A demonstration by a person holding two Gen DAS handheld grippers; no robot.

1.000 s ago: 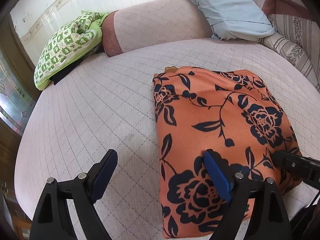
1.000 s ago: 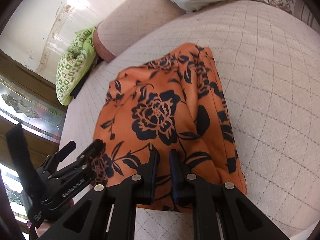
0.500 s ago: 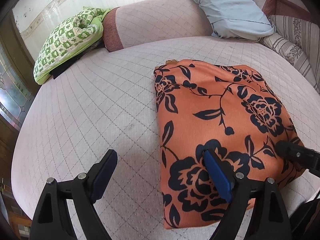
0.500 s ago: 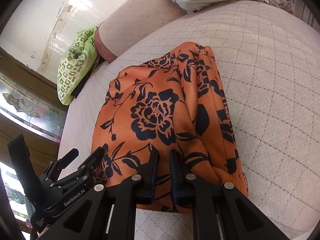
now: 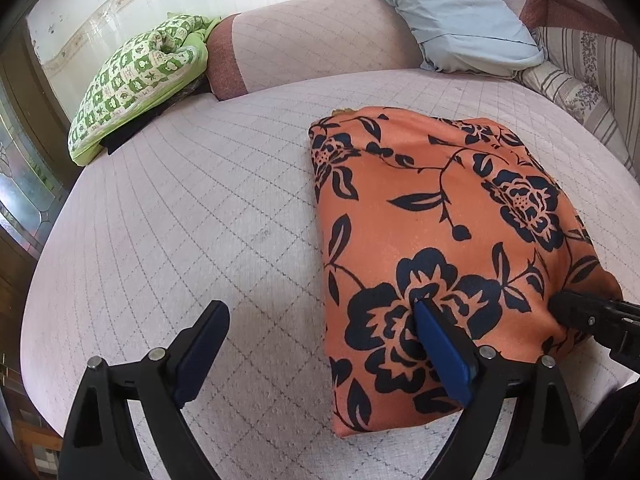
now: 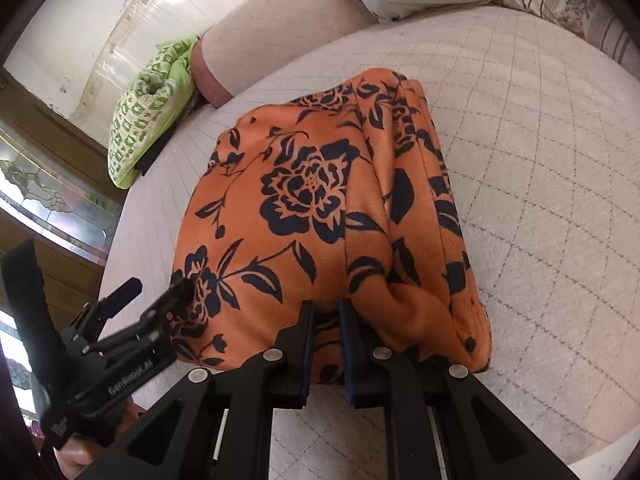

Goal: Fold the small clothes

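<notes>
A folded orange garment with a dark floral print (image 5: 440, 208) (image 6: 312, 184) lies on the quilted pale mattress (image 5: 200, 208). My left gripper (image 5: 318, 308) straddles the garment's near left edge. One finger is over the cloth and the other over bare mattress. Its jaws are opening and pinch nothing. The same gripper (image 6: 158, 286) shows at the lower left of the right wrist view. My right gripper (image 6: 326, 306) is shut on a bunched pleat at the garment's near edge; its tip (image 5: 568, 304) enters the left wrist view from the right.
A green-and-white patterned cushion (image 5: 140, 76) lies at the mattress's far left, over something dark. A light blue pillow (image 5: 452, 12) and a striped one (image 5: 580, 80) sit at the far right. A pink padded bolster (image 5: 304, 36) runs along the back.
The left gripper's jaws have spread a little and the garment sits slightly farther from its fingers. The right gripper keeps its hold on the cloth, with a slight roll.
</notes>
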